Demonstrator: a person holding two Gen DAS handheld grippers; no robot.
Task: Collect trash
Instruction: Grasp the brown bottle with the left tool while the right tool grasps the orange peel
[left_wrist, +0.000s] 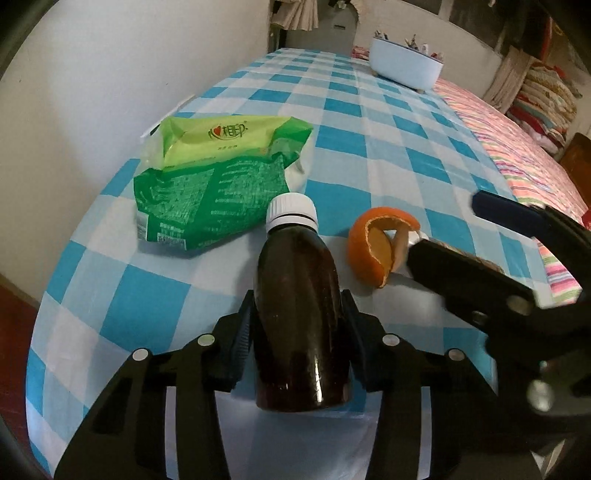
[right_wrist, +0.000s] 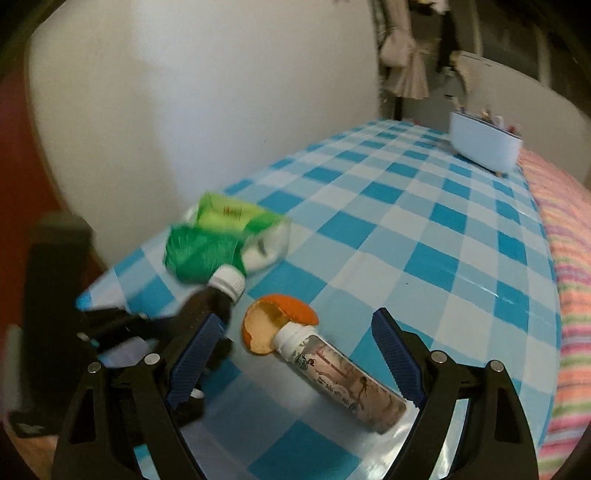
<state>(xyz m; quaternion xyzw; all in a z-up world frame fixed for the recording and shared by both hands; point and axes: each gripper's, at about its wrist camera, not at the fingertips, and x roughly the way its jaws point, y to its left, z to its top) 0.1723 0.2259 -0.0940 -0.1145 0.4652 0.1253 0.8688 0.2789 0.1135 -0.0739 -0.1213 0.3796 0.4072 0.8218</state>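
Note:
My left gripper (left_wrist: 300, 306) is shut on a dark brown bottle (left_wrist: 301, 314) with a white cap; it also shows in the right wrist view (right_wrist: 218, 299). An orange peel (left_wrist: 380, 245) lies just right of the bottle, also in the right wrist view (right_wrist: 277, 321). A small printed tube (right_wrist: 340, 376) with a white cap lies on the table against the peel. My right gripper (right_wrist: 295, 354) is open, its blue-padded fingers on either side of the tube. A green tissue pack (left_wrist: 218, 177) lies behind the bottle, also in the right wrist view (right_wrist: 221, 236).
A blue-and-white checked tablecloth (left_wrist: 369, 122) covers the table. A pale blue tub (left_wrist: 406, 66) of small items stands at the far end, also in the right wrist view (right_wrist: 484, 146). A white wall runs along the left. A pink striped bed (left_wrist: 524, 155) lies to the right.

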